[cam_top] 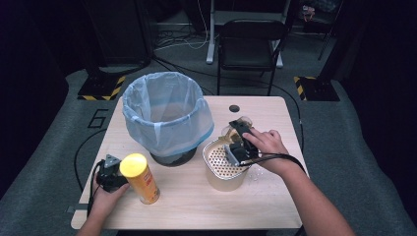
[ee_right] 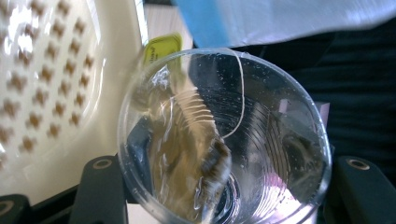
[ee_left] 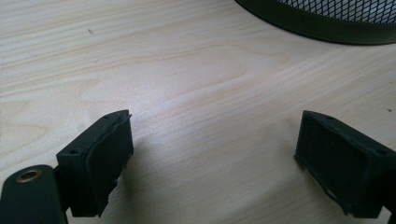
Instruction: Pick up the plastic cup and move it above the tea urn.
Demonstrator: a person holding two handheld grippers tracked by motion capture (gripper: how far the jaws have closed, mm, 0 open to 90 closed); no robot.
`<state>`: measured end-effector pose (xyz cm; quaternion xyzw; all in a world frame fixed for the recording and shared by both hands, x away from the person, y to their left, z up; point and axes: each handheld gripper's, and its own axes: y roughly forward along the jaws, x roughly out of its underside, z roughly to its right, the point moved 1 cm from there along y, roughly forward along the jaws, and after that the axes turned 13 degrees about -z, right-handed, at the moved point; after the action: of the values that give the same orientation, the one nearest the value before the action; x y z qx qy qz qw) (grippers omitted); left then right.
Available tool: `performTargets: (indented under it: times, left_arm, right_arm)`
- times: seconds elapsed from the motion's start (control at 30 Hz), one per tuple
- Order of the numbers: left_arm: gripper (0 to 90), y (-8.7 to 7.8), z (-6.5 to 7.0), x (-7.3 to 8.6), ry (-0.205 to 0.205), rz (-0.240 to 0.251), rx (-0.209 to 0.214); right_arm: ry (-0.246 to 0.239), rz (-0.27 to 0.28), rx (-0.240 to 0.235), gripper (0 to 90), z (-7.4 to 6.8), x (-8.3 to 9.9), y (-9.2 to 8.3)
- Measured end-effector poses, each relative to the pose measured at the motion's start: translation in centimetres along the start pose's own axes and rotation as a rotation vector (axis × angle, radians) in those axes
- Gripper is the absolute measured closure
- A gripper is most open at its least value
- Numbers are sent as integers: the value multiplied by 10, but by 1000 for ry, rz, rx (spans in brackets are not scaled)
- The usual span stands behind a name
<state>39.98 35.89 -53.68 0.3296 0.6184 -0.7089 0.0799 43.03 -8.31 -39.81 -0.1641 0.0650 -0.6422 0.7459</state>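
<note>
Right tongs clamp clear plastic cup, used teabag inside: thin, crushable, wet; grip sidewall lightly. Left tongs spread, empty.

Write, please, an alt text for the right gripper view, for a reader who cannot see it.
A clear plastic cup, gripped between the two black jaws of the right tool, faces the camera with a wet tea bag stuck inside, its string leading to a yellow tag. A cream perforated strainer lies left; the blue-edged bin bag is above.

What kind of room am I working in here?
Probably a recording lab or studio, not a kitchen: a small wooden table on grey carpet, hazard-striped stand bases, loose cables on the floor, a folding chair, and dark surroundings.
</note>
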Motion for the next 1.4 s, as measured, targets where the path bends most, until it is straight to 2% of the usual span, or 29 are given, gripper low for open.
performTargets:
  times: [0.13, 0.2, 0.23, 0.27, 0.3, 0.33, 0.43, 0.47, 0.53, 0.57, 0.63, 0.67, 0.7, 0.73, 0.8, 0.83, 0.9, 1.17, 1.4]
  left_arm:
    - [109, 0, 0, 0, -3, 1, 2]
    - [109, 0, 0, 0, -1, 0, 0]
    - [109, 0, 0, 0, 1, 0, -3]
    - [109, 0, 0, 0, 2, 0, -3]
    - [109, 0, 0, 0, -1, 0, 0]
    - [109, 0, 0, 0, -3, 1, 2]
    - [109, 0, 0, 0, -1, 0, 0]
    - [109, 0, 0, 0, 2, 0, -3]
    - [109, 0, 0, 0, -1, 0, -1]
    - [109, 0, 0, 0, 2, 0, -3]
    - [109, 0, 0, 0, -1, 0, 0]
    - [109, 0, 0, 0, 1, 0, -2]
    - [109, 0, 0, 0, -1, 0, 0]
    - [109, 0, 0, 0, -1, 0, 0]
    - [109, 0, 0, 0, -3, 0, 1]
    - [109, 0, 0, 0, 0, 0, -2]
    - [109, 0, 0, 0, 1, 0, -3]
    - [109, 0, 0, 0, 2, -1, -3]
    - [109, 0, 0, 0, 3, 0, -3]
  right_arm:
    - [-172, -37, 105, 381, -10, -11, -5]
    - [-217, -52, 145, 382, -14, -14, -6]
    - [-353, -58, 190, 382, -11, -18, -7]
    - [-384, -58, 206, 382, -13, -19, -7]
    - [-395, -70, 224, 382, -15, -19, -8]
    - [-439, -79, 244, 382, -15, -19, -10]
    - [-487, -91, 297, 380, -21, -19, -11]
    - [-528, -108, 283, 380, -25, -17, -11]
    - [-421, -61, 350, 378, -37, -18, -9]
    - [-450, -97, 362, 377, -40, -17, -13]
    - [-455, -107, 412, 376, -42, -16, -14]
    - [-501, -105, 443, 375, -40, -15, -15]
    - [-533, -132, 451, 375, -39, -15, -18]
    - [-535, -137, 463, 375, -39, -14, -19]
    - [-516, -138, 465, 373, -39, -13, -19]
    - [-522, -150, 481, 373, -40, -13, -19]
    - [-565, -161, 467, 373, -37, -13, -20]
    - [-529, -141, 467, 371, -37, -15, -20]
    - [-529, -124, 472, 370, -37, -16, -22]
